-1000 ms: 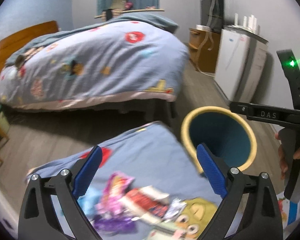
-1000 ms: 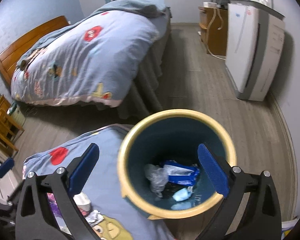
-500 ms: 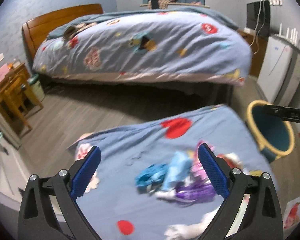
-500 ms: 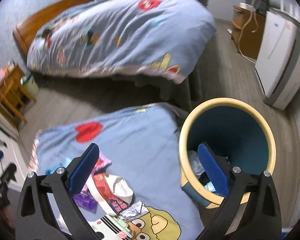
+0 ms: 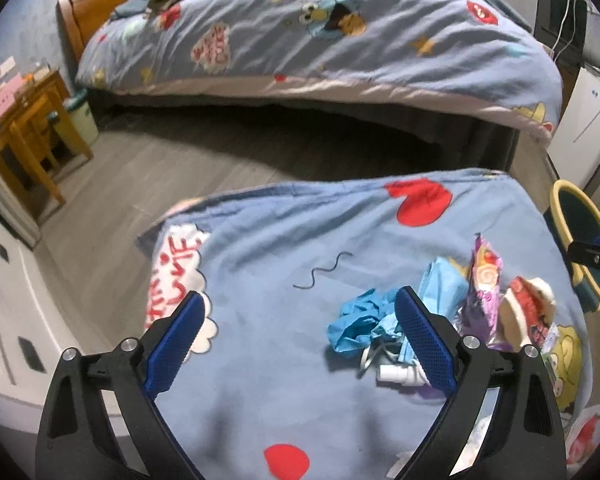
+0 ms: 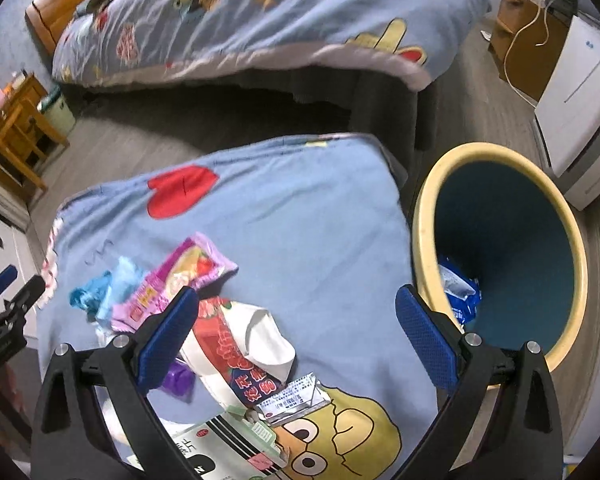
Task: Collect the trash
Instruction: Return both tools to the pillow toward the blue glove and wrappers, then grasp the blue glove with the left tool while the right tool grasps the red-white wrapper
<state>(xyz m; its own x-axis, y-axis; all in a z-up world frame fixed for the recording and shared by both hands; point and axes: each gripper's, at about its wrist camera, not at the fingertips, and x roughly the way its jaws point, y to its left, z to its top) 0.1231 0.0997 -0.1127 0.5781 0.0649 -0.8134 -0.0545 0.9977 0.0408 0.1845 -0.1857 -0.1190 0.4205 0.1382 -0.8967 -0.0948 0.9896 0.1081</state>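
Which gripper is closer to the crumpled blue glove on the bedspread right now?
Left. The left gripper hovers open just beside the blue glove, which lies by its right finger. The right gripper is open farther over, above the red and white wrapper near the bin.

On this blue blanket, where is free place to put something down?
Free: the blanket between the red heart and the "love" print. Crowded: the right side, where the wrappers pile beside the trash bin.

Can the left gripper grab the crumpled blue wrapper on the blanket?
Probably yes. The left gripper is open and empty, and the crumpled blue wrapper lies uncovered on the blanket just ahead by its right finger, with nothing in between.
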